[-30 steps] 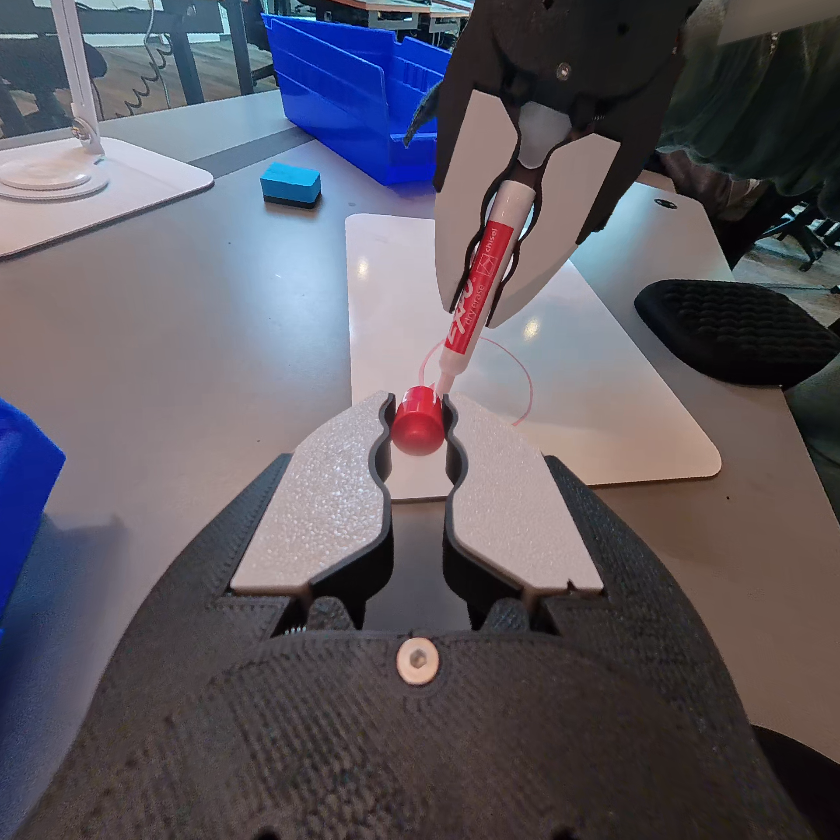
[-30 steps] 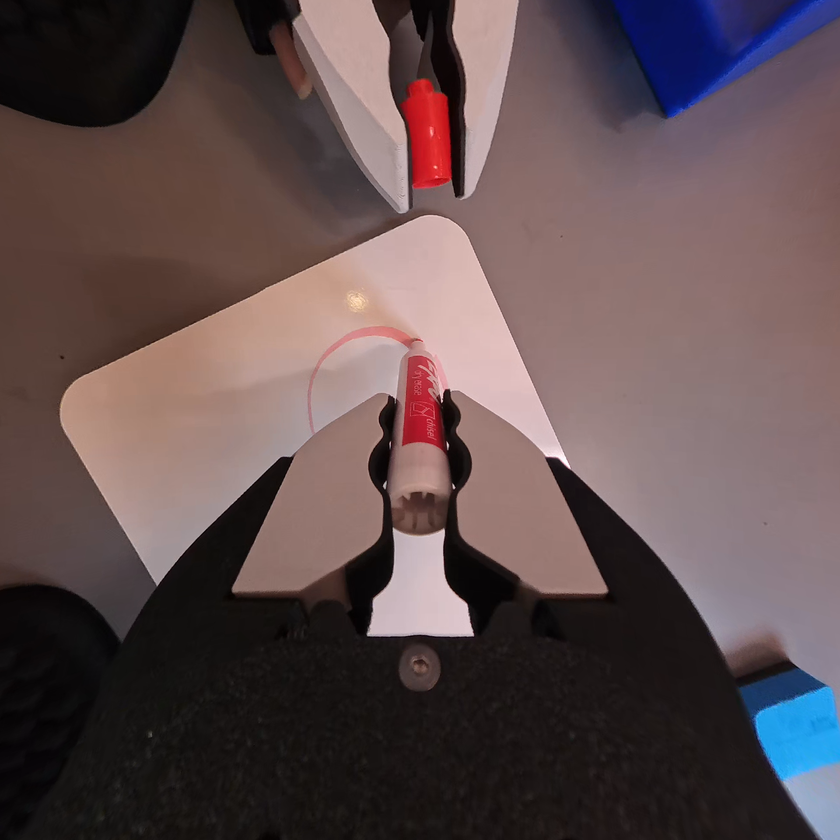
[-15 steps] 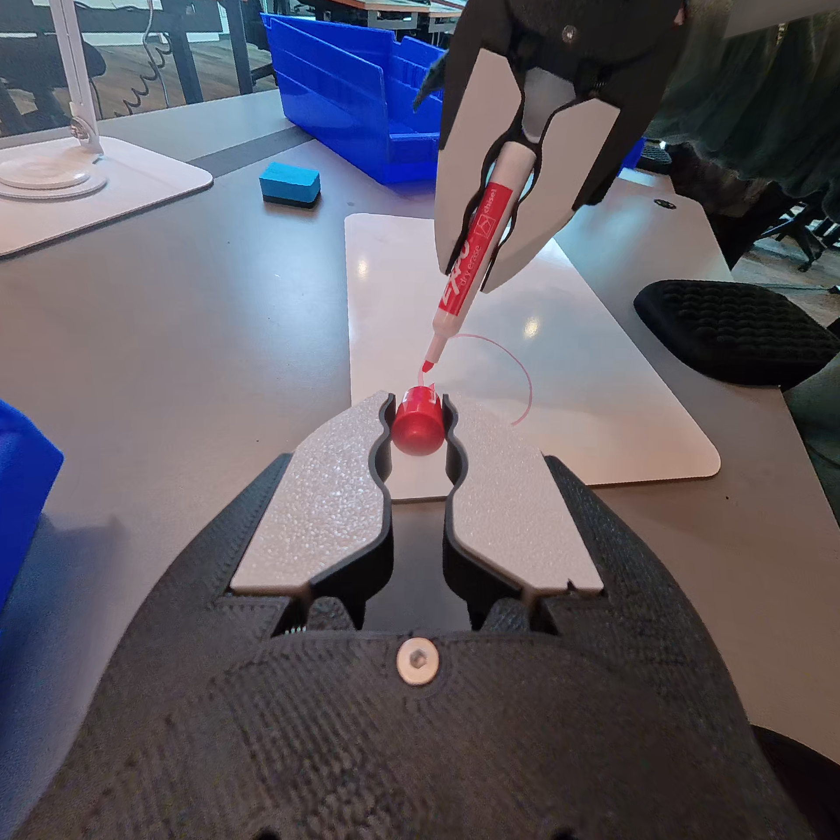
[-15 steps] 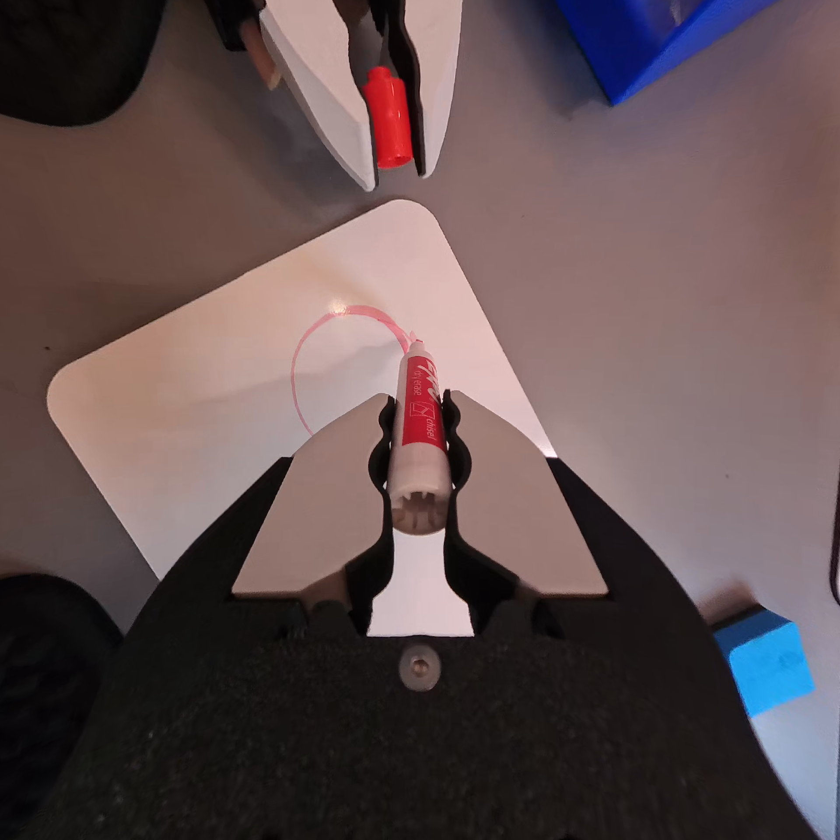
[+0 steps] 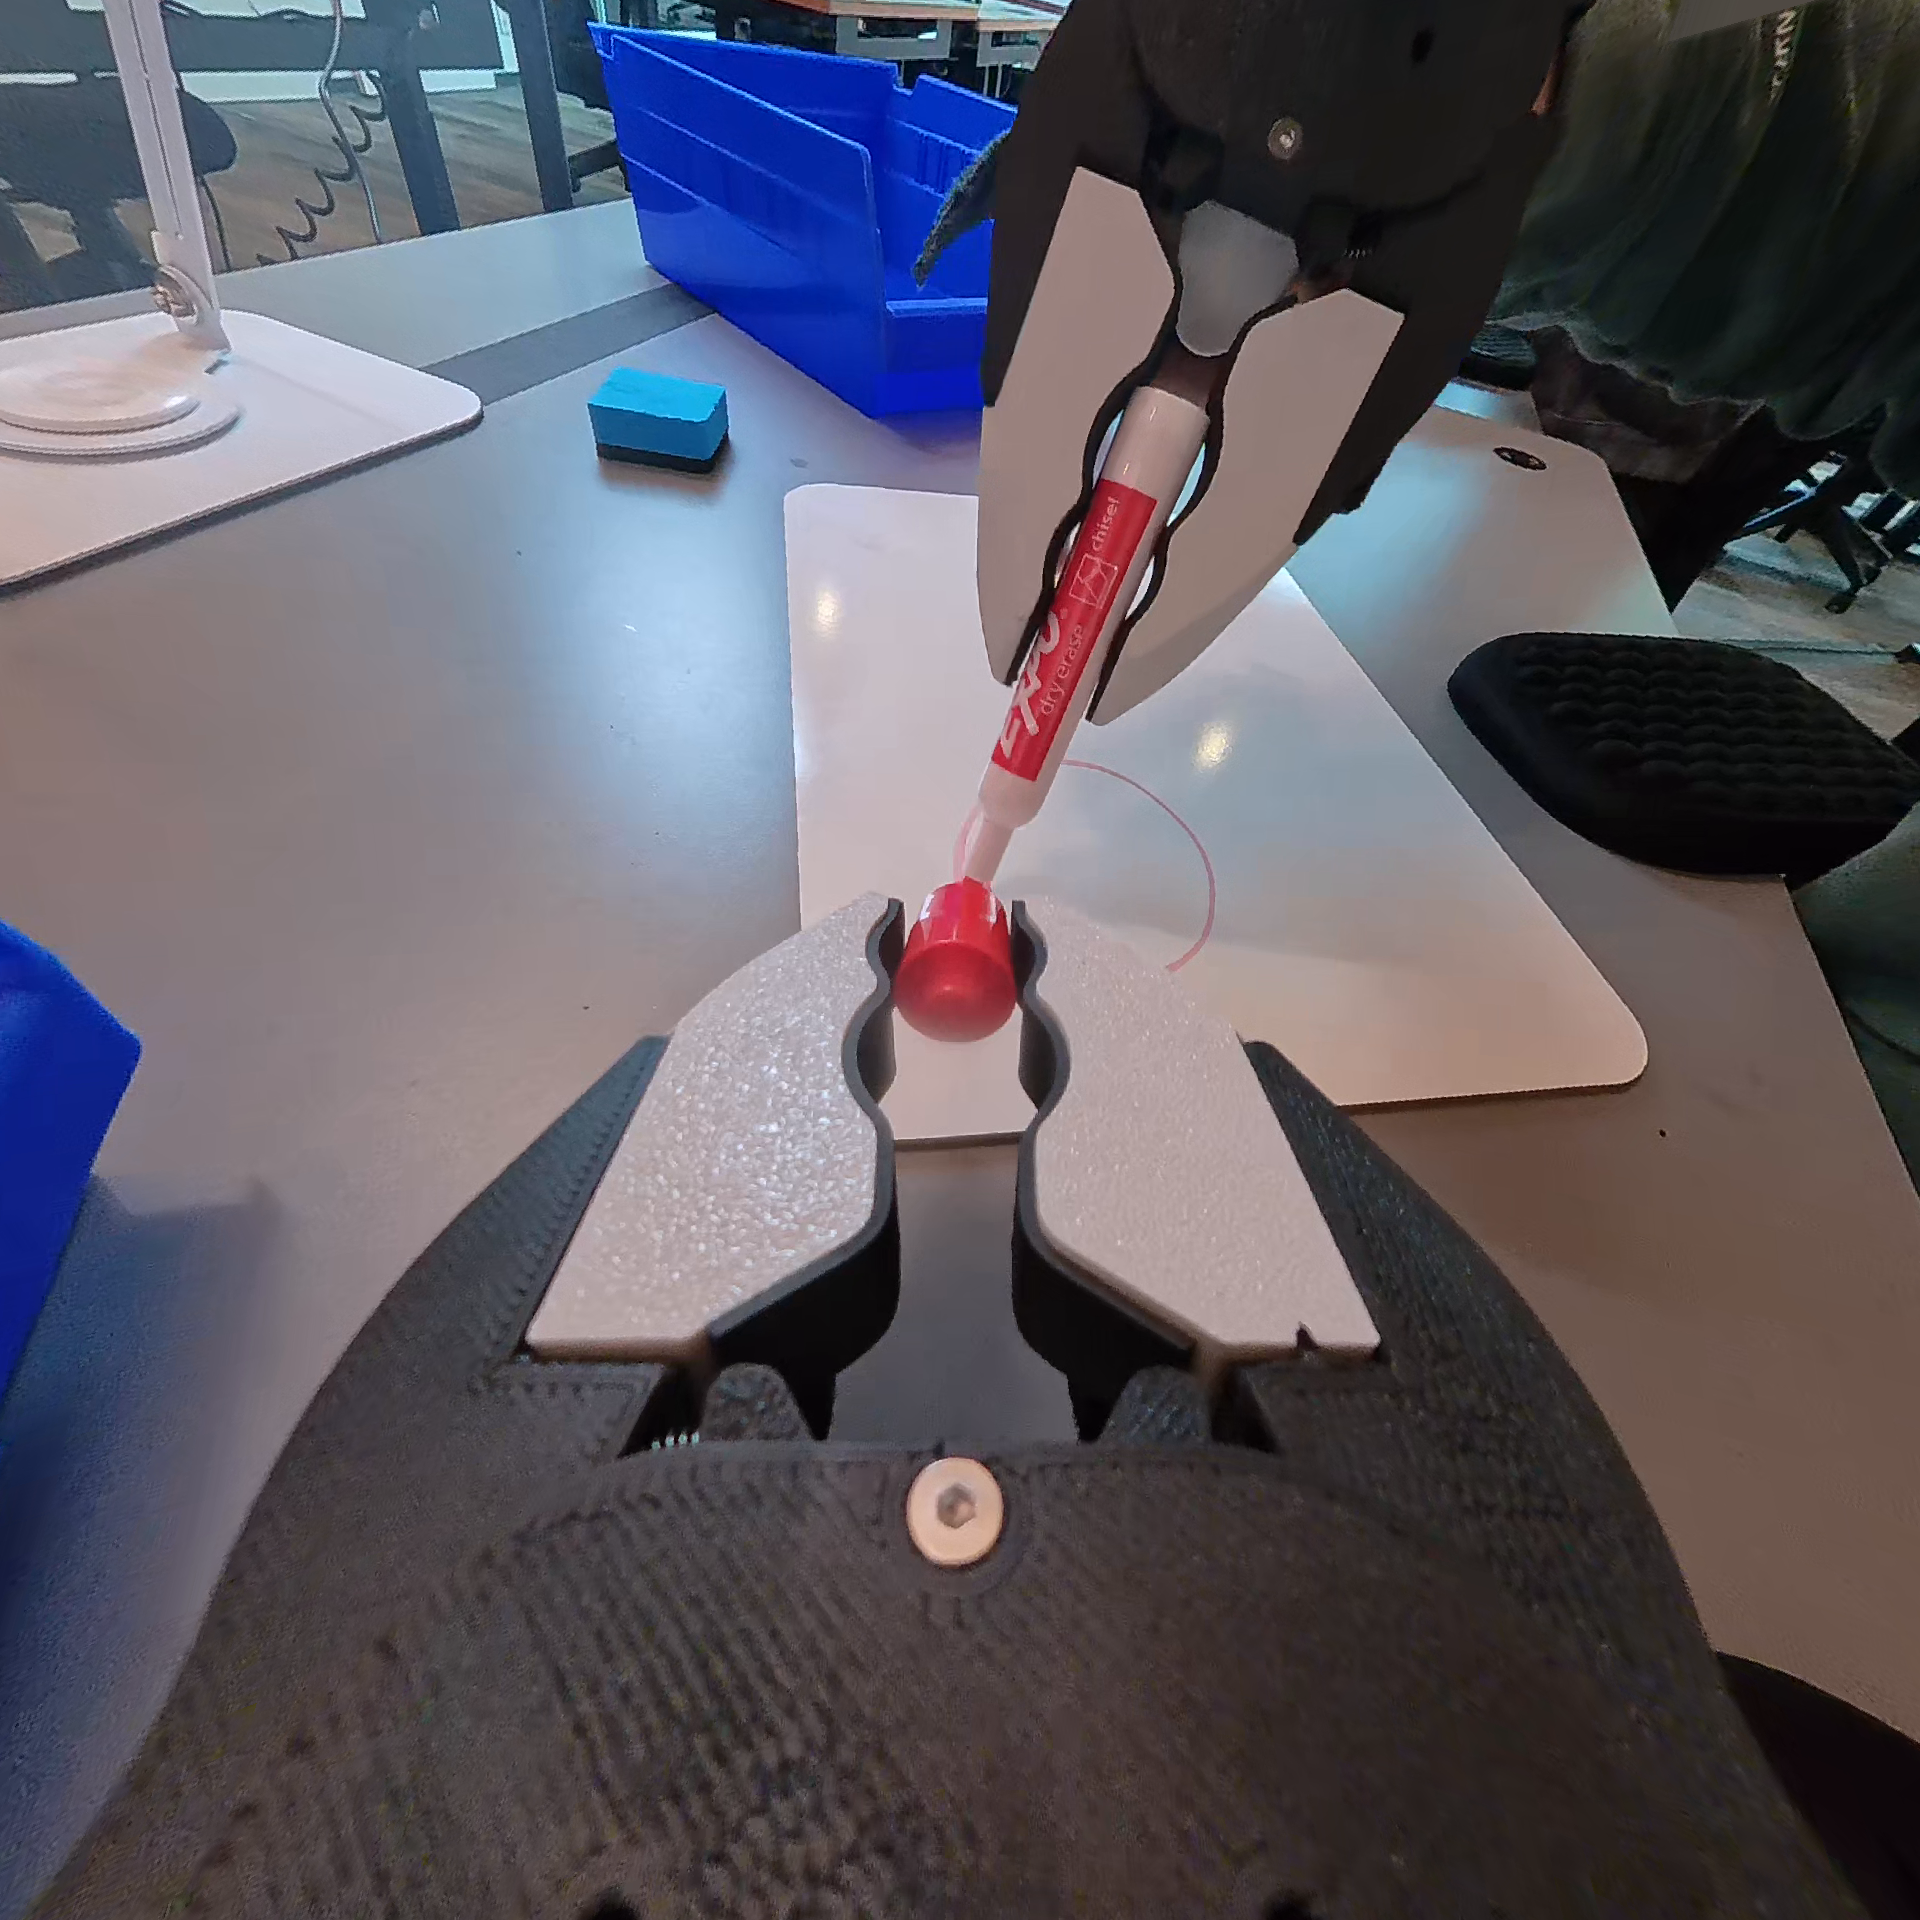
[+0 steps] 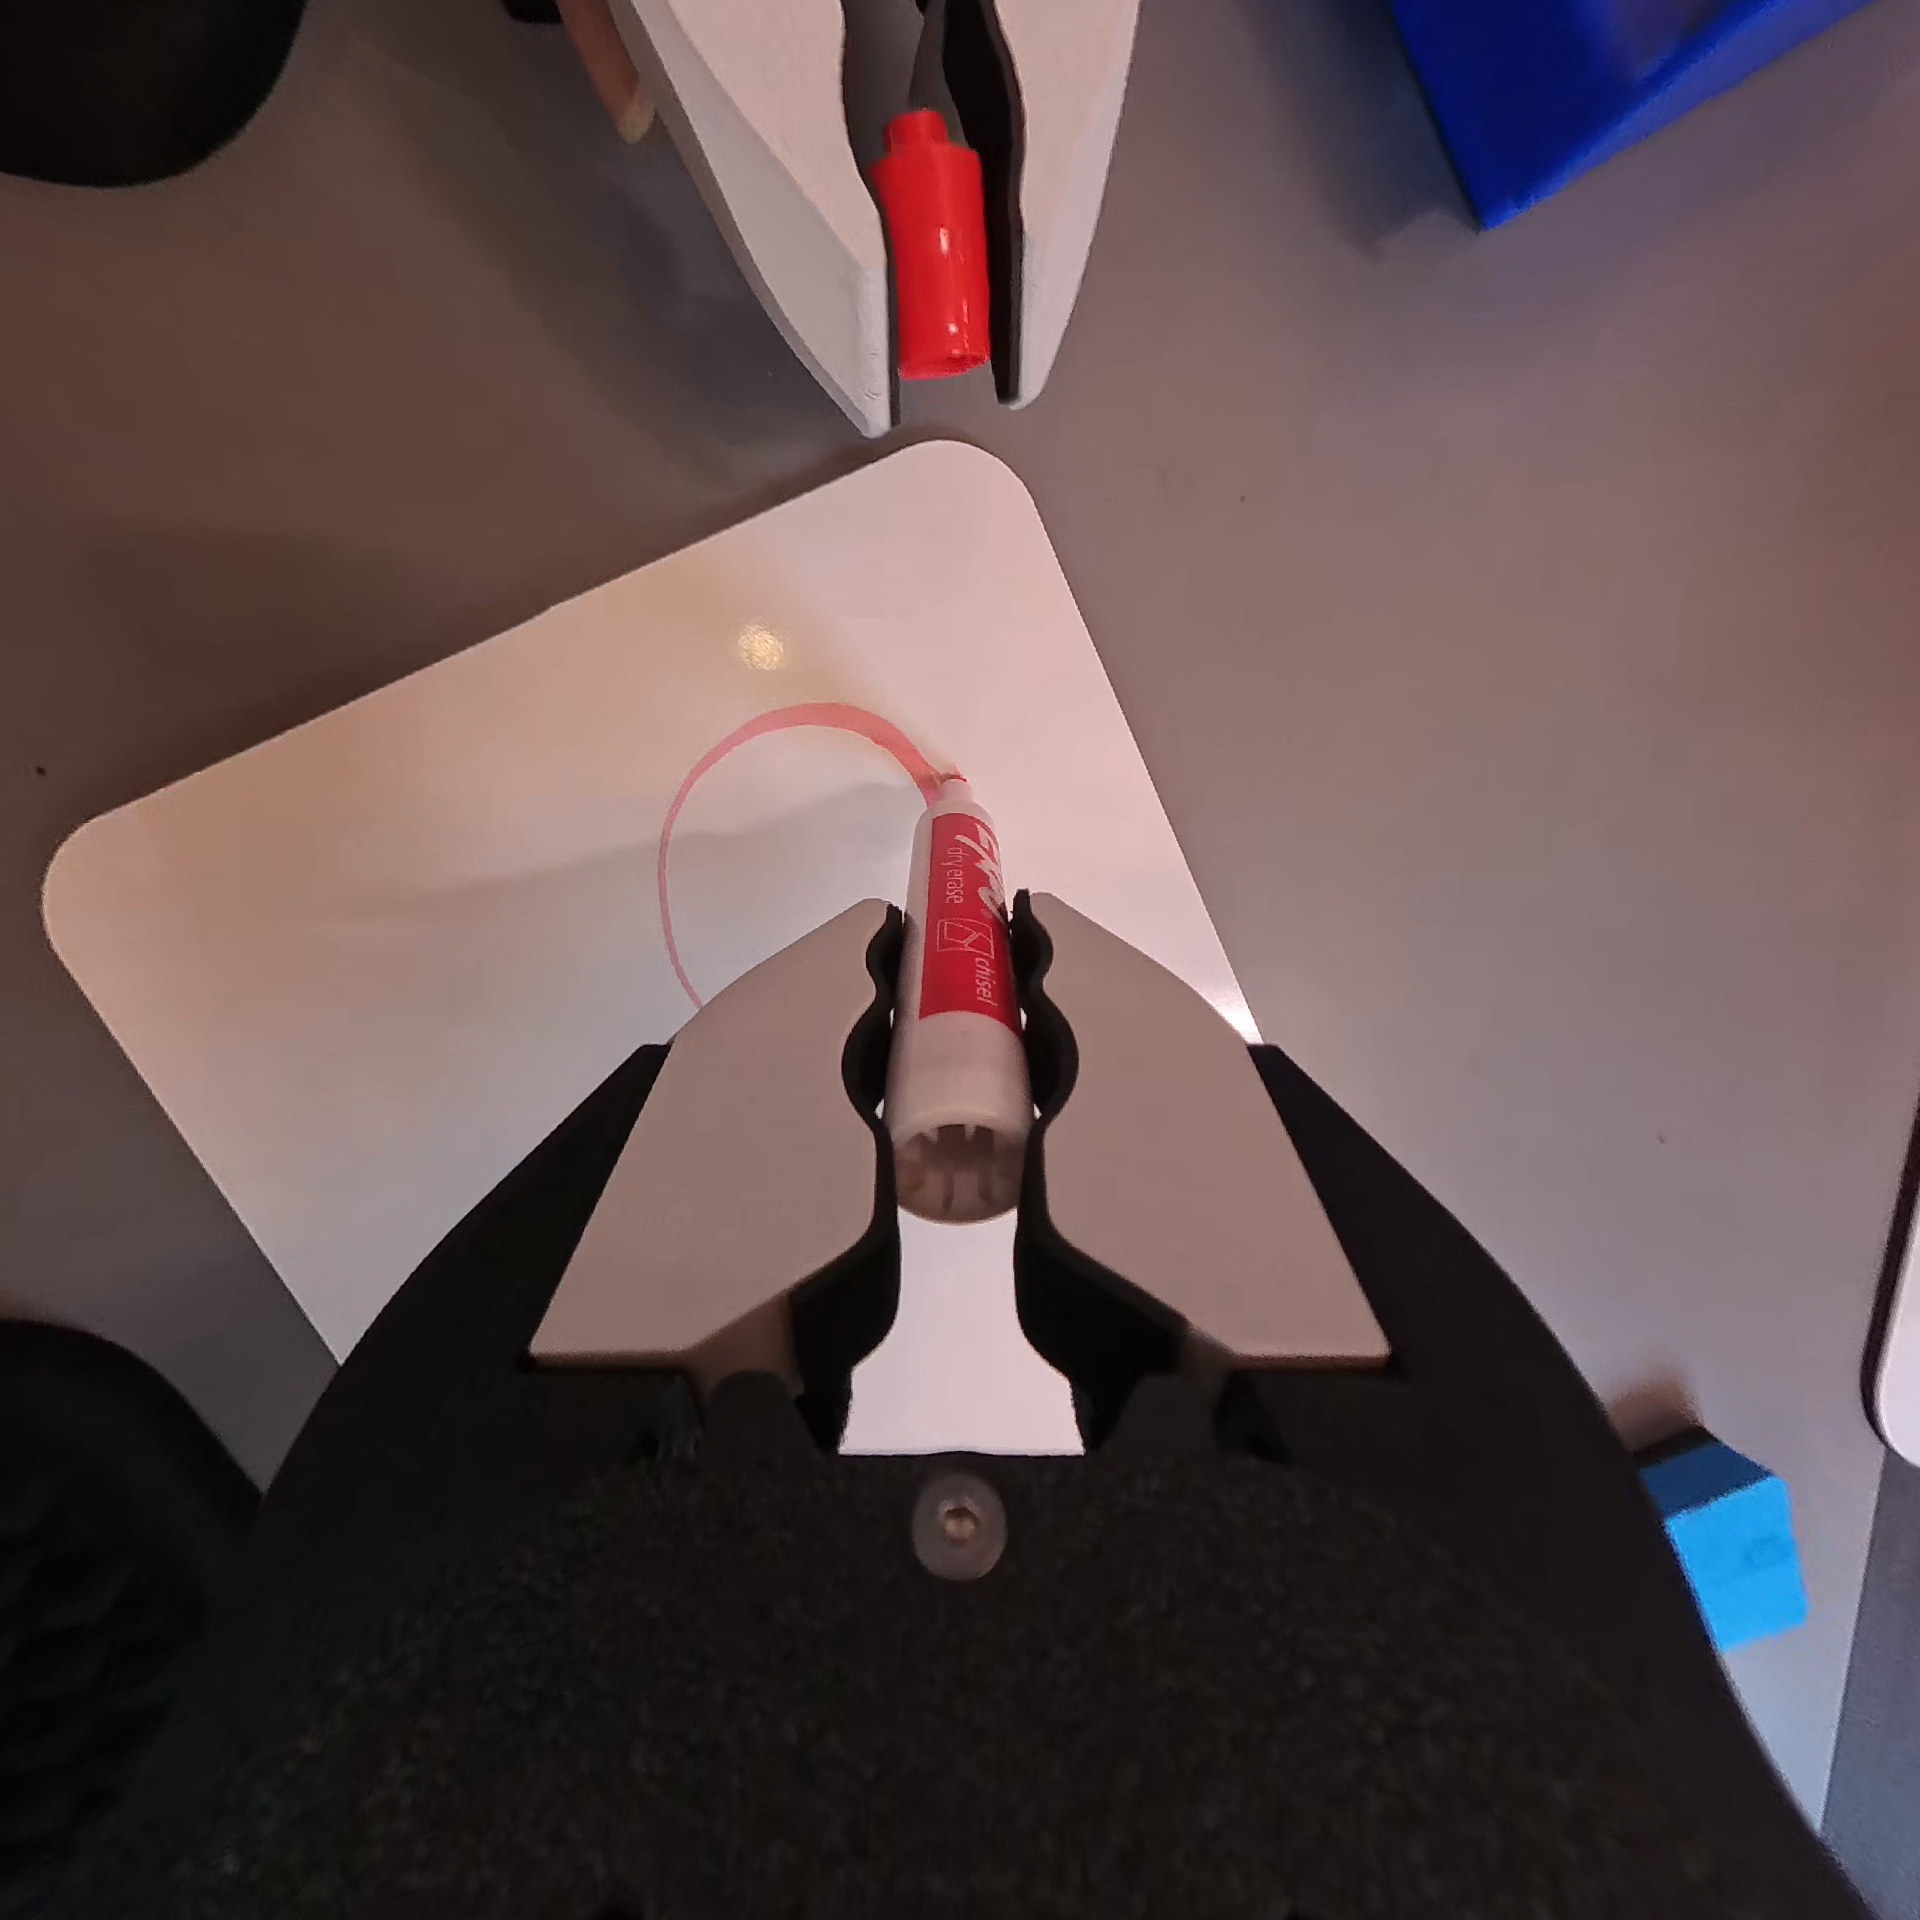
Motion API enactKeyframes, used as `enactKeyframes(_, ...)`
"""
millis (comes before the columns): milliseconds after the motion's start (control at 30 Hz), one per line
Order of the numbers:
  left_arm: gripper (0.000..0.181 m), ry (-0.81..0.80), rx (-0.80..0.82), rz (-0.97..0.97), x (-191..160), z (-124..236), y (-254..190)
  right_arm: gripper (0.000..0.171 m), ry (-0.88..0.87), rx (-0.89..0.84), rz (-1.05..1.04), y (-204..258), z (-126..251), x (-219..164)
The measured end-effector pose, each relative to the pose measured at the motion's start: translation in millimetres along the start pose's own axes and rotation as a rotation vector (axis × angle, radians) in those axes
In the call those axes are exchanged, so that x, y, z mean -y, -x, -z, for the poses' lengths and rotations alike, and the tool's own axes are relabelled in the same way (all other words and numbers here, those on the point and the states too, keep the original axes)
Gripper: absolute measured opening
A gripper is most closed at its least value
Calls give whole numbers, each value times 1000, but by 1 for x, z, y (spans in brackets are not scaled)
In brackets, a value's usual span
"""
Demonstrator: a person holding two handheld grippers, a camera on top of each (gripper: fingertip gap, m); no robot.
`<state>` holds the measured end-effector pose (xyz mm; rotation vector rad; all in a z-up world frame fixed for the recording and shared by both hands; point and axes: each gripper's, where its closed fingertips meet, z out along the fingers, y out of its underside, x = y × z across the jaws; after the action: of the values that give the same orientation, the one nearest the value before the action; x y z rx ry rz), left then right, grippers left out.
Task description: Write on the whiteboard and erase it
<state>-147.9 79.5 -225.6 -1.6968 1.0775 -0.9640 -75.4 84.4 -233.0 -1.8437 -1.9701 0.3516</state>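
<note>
Red marker (image 6: 961,935) clamped in right tool (image 6: 956,914); tip on whiteboard (image 6: 468,883).

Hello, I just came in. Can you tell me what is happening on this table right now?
A person is working with two hand-held grippers. The right hand-held gripper is shut on a red marker, its tip down by a red curve on the whiteboard. The curve is an open arc, not a closed loop. The left hand-held gripper is shut on the marker's red cap near the board's edge. A blue eraser lies untouched on the grey table.
</note>
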Motion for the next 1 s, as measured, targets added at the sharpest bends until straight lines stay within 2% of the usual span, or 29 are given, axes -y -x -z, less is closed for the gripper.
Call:
enactKeyframes(467, 19, 5, -3, -4, -1, -1, -1, 20, -17, 51, 57, 20, -5, 15)
enactKeyframes(667, 19, 5, -3, -6, -1, -1, -1, 20, 12, -5, 30, 1, -3, 6)
enactKeyframes(1000, 19, 6, -4, -5, -1, -1, -1, 20, 40, -35, -11, -4, 8, -15)
